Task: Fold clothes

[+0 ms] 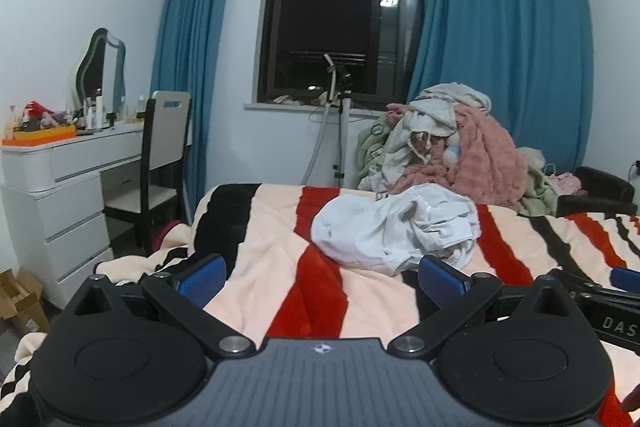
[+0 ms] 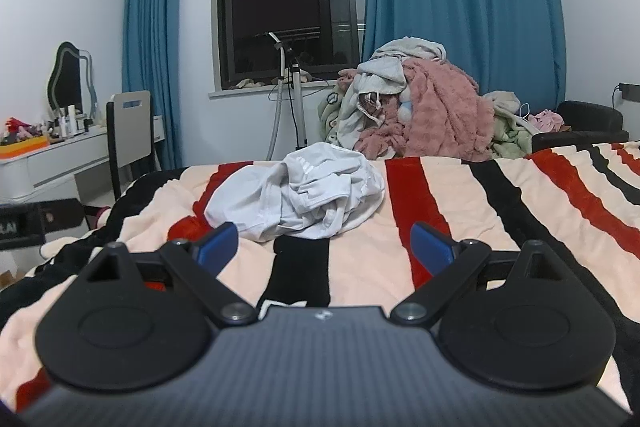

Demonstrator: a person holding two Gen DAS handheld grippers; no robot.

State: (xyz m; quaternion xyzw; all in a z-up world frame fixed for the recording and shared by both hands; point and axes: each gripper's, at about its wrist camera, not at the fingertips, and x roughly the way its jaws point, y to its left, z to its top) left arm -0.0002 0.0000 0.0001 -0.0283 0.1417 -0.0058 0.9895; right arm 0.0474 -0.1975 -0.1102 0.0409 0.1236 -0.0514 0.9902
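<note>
Bedroom, night: striped plush blanket (image 1: 280,227) covers the bed, cream/red/black bands, deep soft pile. Left gripper (image 1: 322,281) jaws spread wide, nothing between them, blue ribbed pads (image 1: 200,281) at lower centre of frame over the blanket. Right gripper (image 2: 324,247) same: spread, empty; its housing also shows at lower right of the left view.

White garment (image 2: 300,193) lies crumpled mid-frame on the blanket, just past both sets of jaws, not touched. Thin smooth knit, bunched into a mound, hem or band folds visible on its right side, no clear outline yet.

Step looks like first grasp, nothing folded. Suggest: pinch one layer only at an identifiable edge, one gripper per corner, lift and shake flat before folding. Plush pile may snag the pads, so come in shallow.

Behind: heap of pink fleece and grey clothes (image 1: 448,143), blue curtains (image 1: 500,27), dark window (image 1: 340,7), white dresser (image 1: 60,187) at left
</note>
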